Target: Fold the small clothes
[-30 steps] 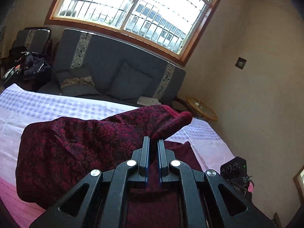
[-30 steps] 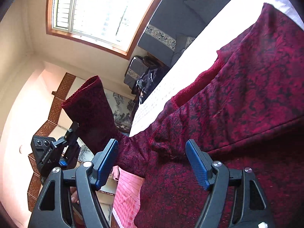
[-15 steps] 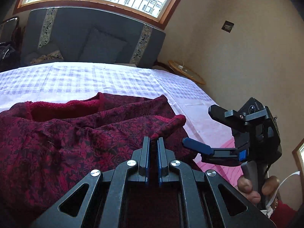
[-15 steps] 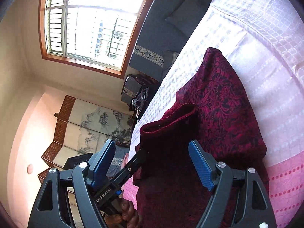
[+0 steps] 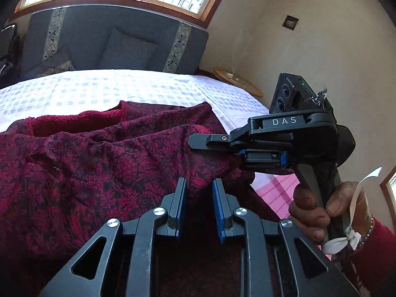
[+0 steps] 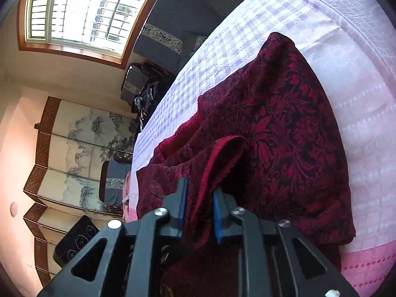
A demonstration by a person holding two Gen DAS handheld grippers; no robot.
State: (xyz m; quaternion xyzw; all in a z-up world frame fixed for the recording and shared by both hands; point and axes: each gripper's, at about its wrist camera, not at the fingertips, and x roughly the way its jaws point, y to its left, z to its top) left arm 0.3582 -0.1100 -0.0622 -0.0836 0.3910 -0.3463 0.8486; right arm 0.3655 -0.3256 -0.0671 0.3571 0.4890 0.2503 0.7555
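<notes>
Garment (image 5: 104,163) lies bunched on bed (image 5: 123,86), frame centre. Left gripper (image 5: 198,198) jaws just parted, released, cloth loose between them. Right gripper (image 6: 198,205) just closed, clenched on the garment's folded edge.

The garment (image 5: 104,163) is matt, woven dark-red brocade cloth with plush lining. The bedsheet (image 5: 138,89) is thin checked cloth; the window frame (image 6: 74,49) looks like varnished wood.

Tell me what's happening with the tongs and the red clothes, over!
Left tongs just opening, cloth fold loose between them. Right tongs just closed on red garment edge. Garment bunched on checked bedsheet. Nothing blocking.
</notes>
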